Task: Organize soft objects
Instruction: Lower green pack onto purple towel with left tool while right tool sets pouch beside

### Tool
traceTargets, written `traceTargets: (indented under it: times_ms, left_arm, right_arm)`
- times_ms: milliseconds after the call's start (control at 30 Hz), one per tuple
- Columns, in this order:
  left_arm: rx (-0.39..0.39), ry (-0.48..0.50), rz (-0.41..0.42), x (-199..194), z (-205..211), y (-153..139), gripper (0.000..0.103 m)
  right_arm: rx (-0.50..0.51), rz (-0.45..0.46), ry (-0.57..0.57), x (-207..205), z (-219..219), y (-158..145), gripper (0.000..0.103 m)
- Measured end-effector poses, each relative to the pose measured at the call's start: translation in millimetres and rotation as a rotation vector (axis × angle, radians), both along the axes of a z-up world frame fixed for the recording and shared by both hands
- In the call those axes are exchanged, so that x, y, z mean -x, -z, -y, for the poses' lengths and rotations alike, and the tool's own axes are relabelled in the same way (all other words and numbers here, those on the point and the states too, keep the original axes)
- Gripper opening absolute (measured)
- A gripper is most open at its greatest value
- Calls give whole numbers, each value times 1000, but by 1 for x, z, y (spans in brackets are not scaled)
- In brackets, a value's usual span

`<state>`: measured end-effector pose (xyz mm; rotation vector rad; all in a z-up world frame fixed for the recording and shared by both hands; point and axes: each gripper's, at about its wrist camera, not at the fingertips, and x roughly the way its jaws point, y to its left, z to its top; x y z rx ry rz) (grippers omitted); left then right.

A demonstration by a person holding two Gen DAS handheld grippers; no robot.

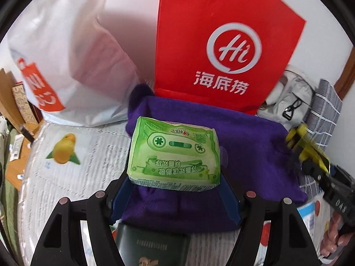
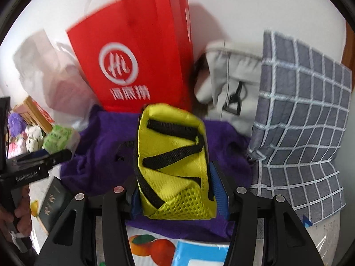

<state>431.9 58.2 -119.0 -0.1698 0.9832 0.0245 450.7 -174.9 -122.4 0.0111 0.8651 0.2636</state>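
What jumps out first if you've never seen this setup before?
A big red paper bag with a white logo stands at the back, behind a purple cloth spread over the surface. The left gripper holds a green tissue pack, and the right gripper clamps a bright yellow pouch with black straps.

Left tool (image 1: pixel 175 190) and right tool (image 2: pixel 178 190) both point forward, fingers closed on something soft.

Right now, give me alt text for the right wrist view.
The right hand-held gripper grips a yellow pouch with black straps above a purple cloth. Behind stand a red paper bag and a grey checked pillow.
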Motion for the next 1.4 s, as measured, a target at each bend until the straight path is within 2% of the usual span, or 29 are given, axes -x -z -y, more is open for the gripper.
traceTargets:
  times_ms: [167, 267, 533, 633, 700, 767, 867, 900, 933, 1000, 1167, 1233, 1267, 1300, 1400]
  left_arm:
    - [42, 1, -45, -25, -3, 21, 71]
    - [57, -2, -53, -33, -6, 29, 71]
    - [49, 2, -68, -48, -5, 42, 71]
    - [57, 7, -68, -50, -4, 44, 71]
    - [65, 13, -62, -51, -3, 45, 71]
    - [81, 23, -64, -53, -4, 45, 71]
    - [84, 30, -68, -54, -1, 47, 76]
    - [73, 32, -64, -55, 2, 47, 81]
    - [58, 31, -62, -56, 4, 46, 85]
    - [40, 27, -51, -58, 7, 45, 85]
    - [49, 24, -11, -53, 7, 33, 85]
    - [48, 30, -4, -52, 7, 31, 85]
    - [47, 33, -4, -52, 8, 30, 85]
    - [45, 35, -5, -52, 8, 29, 85]
    - [41, 44, -2, -51, 10, 29, 85]
  right_arm:
    - [25, -45, -2, -13, -2, 22, 51]
    - [26, -83, -14, -20, -5, 34, 33]
    - [33, -121, -21, -26, -5, 45, 34]
    - [37, -122, -36, -24, -6, 44, 39]
    - [18, -123, -52, -24, -7, 42, 49]
    - [17, -117, -62, -20, -3, 37, 53]
    - [27, -86, -58, -14, -1, 29, 63]
    - [30, -80, -63, -13, -2, 27, 66]
    - [30, -76, -66, -12, -1, 26, 66]
    - [25, -69, -72, -11, -1, 23, 66]
    - [68, -89, -101, -9, -6, 24, 66]
    - [74, -105, -120, -10, -10, 29, 61]
    - [71, -104, -126, -10, -11, 31, 41]
    - [82, -122, -130, -12, -13, 34, 25]
    - [113, -74, -112, -8, -17, 31, 21]
